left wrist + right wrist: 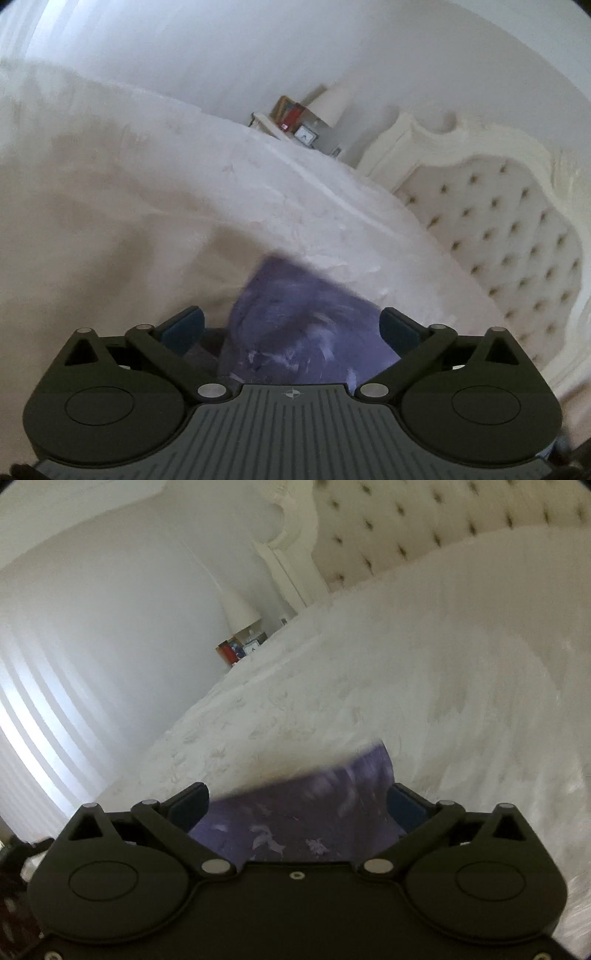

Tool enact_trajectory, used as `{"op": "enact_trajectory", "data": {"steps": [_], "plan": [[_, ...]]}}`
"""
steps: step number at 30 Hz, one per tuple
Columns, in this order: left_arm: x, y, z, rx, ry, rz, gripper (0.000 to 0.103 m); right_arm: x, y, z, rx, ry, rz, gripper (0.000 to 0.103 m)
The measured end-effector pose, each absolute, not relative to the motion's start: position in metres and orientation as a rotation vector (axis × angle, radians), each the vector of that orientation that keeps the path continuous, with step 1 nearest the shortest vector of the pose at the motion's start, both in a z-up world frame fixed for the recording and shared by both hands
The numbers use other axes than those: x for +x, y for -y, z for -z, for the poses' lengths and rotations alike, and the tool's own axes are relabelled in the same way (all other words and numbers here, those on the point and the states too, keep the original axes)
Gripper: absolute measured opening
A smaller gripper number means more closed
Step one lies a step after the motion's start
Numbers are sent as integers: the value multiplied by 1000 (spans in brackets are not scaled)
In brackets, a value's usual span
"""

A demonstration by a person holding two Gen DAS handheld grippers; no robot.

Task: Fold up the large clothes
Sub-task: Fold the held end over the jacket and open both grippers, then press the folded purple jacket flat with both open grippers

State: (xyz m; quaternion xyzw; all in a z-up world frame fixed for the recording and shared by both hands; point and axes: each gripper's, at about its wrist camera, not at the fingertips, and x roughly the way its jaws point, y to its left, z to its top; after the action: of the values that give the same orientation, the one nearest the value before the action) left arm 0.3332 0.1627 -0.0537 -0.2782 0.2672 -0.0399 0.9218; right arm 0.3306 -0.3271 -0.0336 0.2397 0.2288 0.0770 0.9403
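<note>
A purple garment with a pale print (295,325) lies between the fingers of my left gripper (291,326), bunched close to the camera above the white bed (184,206). The left jaws stand wide apart with the cloth between them; whether they pinch it is not clear. The same purple garment (295,812) fills the space between the fingers of my right gripper (297,806), whose jaws also stand wide apart. The fingertips are hidden by cloth and blur. Both views are motion-blurred.
A white embroidered bedspread (369,701) covers the bed. A cream tufted headboard (491,221) stands at the bed's head. A nightstand with a lamp, clock and books (306,118) sits beyond the bed by the white wall. Bright curtains (37,720) hang at left.
</note>
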Motion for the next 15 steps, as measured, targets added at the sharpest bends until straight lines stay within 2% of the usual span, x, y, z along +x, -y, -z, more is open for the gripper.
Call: {"op": "enact_trajectory", "data": {"steps": [6, 15], "plan": [[293, -101, 36, -220, -606, 148, 103, 307, 276, 23, 271, -518, -213, 102], [272, -32, 84, 78, -740, 231, 103, 295, 181, 63, -74, -663, -316, 102]]}}
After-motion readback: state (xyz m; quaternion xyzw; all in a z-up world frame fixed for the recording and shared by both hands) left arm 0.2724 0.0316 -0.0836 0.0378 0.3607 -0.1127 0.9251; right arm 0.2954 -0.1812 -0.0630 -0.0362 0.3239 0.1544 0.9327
